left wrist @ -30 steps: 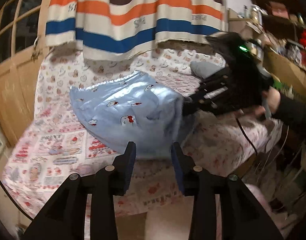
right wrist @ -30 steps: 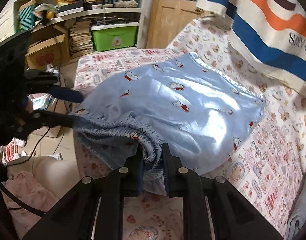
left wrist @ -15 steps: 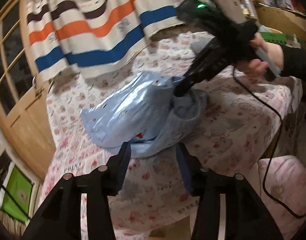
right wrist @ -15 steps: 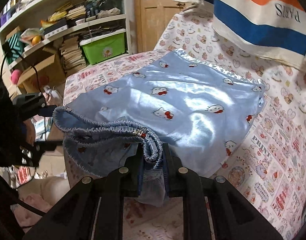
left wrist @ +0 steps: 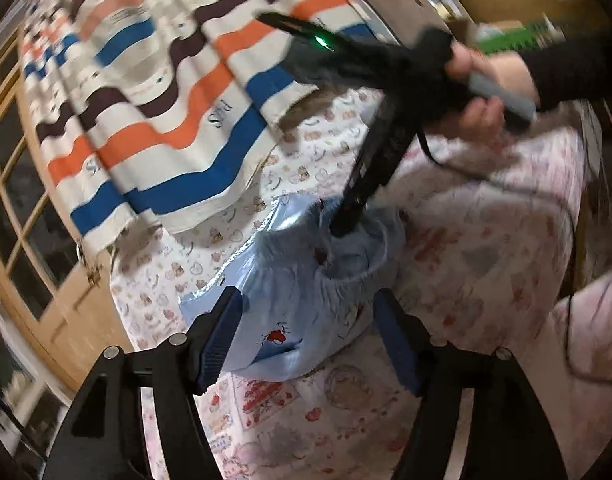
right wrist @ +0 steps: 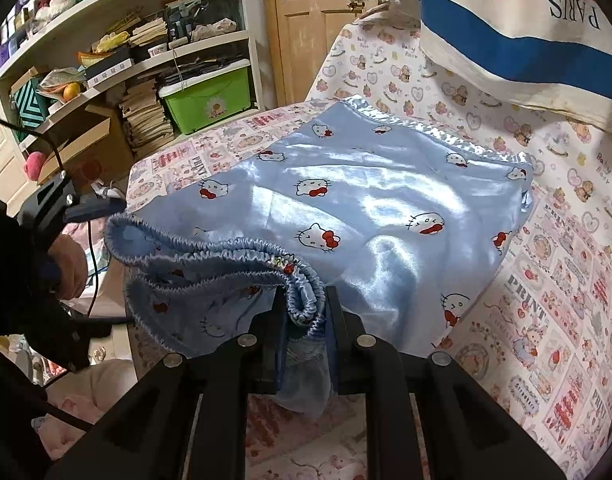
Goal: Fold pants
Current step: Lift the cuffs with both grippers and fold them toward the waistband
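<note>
Light blue satin pants [right wrist: 365, 200] with a cat print lie spread on the bed. Their gathered waistband [right wrist: 210, 260] is lifted toward the bed's near edge. My right gripper [right wrist: 306, 316] is shut on the waistband's elastic; from the left wrist view the right gripper [left wrist: 343, 228] comes down from above into the bunched cloth. My left gripper [left wrist: 306, 300] sits low in front of the pants [left wrist: 298, 308]. Its jaws are opening, with the waist end between them and the pads not pressing it. One of its fingers [right wrist: 98, 205] shows at the left beside the waistband.
A striped cloth [left wrist: 166, 120] hangs over the far side of the bed. The printed sheet [right wrist: 545, 320] covers the bed. A wooden door [right wrist: 306, 20], shelves with a green box [right wrist: 210, 96] and a pink cushion [left wrist: 585, 332] lie around it. A black cable [left wrist: 505, 176] trails from the right gripper.
My left gripper has rolled, come nearer the waist end and spread its jaws much wider. My right gripper has kept its hold on the waistband and shifted a little.
</note>
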Demonstrator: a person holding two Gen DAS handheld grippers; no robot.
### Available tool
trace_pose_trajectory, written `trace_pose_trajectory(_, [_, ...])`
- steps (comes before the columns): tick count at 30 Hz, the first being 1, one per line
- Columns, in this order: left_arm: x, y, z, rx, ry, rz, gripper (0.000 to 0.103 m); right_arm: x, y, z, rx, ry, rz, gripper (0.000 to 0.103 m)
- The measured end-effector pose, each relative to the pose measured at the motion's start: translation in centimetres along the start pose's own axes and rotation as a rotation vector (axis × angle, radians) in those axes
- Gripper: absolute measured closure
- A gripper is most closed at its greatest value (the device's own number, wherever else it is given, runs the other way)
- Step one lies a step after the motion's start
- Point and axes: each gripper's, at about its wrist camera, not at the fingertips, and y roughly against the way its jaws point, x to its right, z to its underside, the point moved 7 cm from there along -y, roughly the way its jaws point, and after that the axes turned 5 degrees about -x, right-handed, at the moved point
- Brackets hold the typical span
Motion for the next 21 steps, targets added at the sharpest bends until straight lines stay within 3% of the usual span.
trace_pose_trajectory(10, [-1.1, -1.3, -0.2, 0.020, -0.046, 0.054, 0.035, -0.4, 0.2, -0.3, -0.011, 0.025, 0.001, 0.086])
trace_pose_trajectory(12, [-1.2, -1.9, -0.1, 0.005, -0.029, 0.065, 0.052, -0.3, 0.3, -0.5, -0.002, 0.019, -0.006, 0.086])
trace_pose_trajectory(14, [-1.4, -2.4, 0.0, -0.021, 0.023, 0.086, 0.079, -0.2, 0.5, -0.7, 0.015, 0.014, -0.005, 0.086])
trace_pose_trajectory(16, [-1.7, -2.5, 0.0, -0.021, 0.069, 0.106, 0.089, -0.2, 0.8, -0.7, 0.039, 0.019, -0.005, 0.086])
trace_pose_trajectory(18, [-2.1, -2.7, 0.0, -0.027, 0.102, 0.104, 0.091, -0.3, 1.3, -0.7, 0.067, 0.029, -0.005, 0.086])
trace_pose_trajectory(21, [-3.1, -3.0, 0.0, -0.040, 0.176, 0.138, 0.092, -0.2, 2.7, -0.5, 0.137, 0.020, -0.055, 0.078])
